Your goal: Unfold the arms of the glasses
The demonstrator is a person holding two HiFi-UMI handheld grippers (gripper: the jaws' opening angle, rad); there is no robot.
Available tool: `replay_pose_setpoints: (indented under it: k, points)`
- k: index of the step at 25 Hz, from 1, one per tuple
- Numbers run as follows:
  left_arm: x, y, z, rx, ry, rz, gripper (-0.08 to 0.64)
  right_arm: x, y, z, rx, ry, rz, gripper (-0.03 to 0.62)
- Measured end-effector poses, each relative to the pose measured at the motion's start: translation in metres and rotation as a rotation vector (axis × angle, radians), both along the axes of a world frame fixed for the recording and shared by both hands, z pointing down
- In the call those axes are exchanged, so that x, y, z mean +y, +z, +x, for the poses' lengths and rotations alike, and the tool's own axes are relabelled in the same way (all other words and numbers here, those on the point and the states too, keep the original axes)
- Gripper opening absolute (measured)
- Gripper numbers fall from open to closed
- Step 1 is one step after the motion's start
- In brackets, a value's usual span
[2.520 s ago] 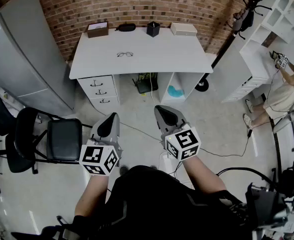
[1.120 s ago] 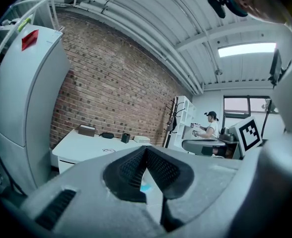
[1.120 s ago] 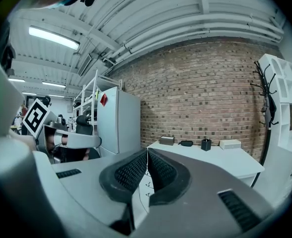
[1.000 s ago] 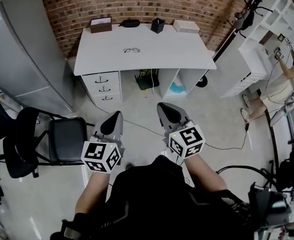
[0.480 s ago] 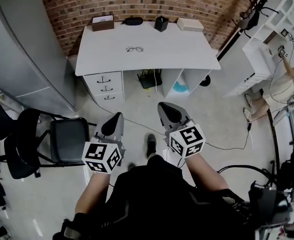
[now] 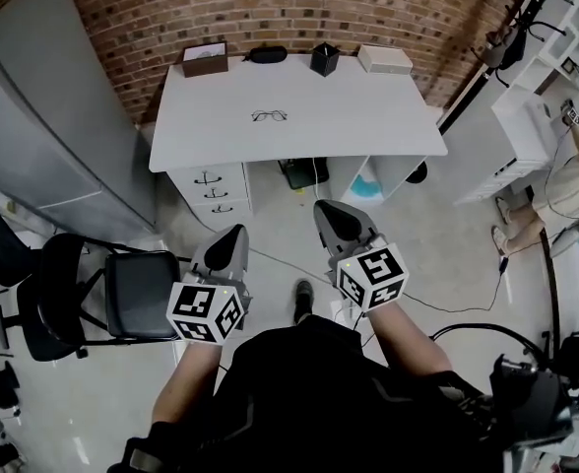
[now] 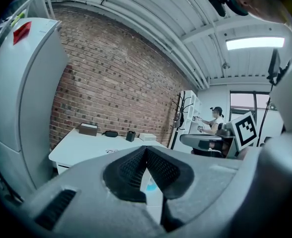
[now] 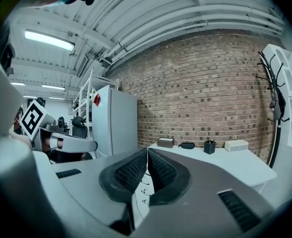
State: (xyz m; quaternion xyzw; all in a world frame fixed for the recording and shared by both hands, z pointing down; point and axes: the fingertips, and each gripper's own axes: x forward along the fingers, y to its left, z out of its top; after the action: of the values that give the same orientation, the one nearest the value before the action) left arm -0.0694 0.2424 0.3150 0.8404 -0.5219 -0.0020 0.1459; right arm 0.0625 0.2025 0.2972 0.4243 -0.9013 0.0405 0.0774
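Both empty, jaws pinched together: left gripper [image 6: 228, 239] and right gripper [image 6: 331, 215] are held level out front, well short of the bench [image 6: 388, 126]. Glasses [image 6: 269, 116] lie alone mid-bench, too small to tell if folded. Reads as the approach, so nothing to open for yet.

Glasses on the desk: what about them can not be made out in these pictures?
Head view: glasses too small; arms folded or open, cannot tell.
Left gripper view: glasses only a tiny speck on the desk.
Right gripper view: not seen; shut right gripper covers part of the desk.
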Motion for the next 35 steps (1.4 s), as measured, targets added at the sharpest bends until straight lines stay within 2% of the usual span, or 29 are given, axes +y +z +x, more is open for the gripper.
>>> replay_pose_setpoints:
  k: [8, 14, 19, 26, 35]
  points:
    - [-0.063, 0.004, 0.006, -0.027, -0.068, -0.03, 0.009, -0.067, 0.006, 0.015, -0.036, -0.031, -0.03, 0.009]
    - [-0.11, -0.002, 0.015, -0.03, -0.147, -0.022, 0.009, -0.113, 0.013, 0.036, -0.022, -0.065, -0.037, 0.009]
    - [-0.142, 0.001, 0.031, -0.073, -0.149, -0.044, 0.008, -0.151, 0.015, 0.058, -0.046, -0.067, -0.062, 0.009]
    - [-0.181, -0.005, 0.048, -0.108, -0.161, -0.041, 0.009, -0.188, 0.009, 0.087, -0.072, -0.079, -0.051, 0.009]
    - [-0.214, 0.013, 0.043, -0.117, -0.134, -0.064, 0.009, -0.214, 0.028, 0.071, -0.043, -0.086, -0.078, 0.009]
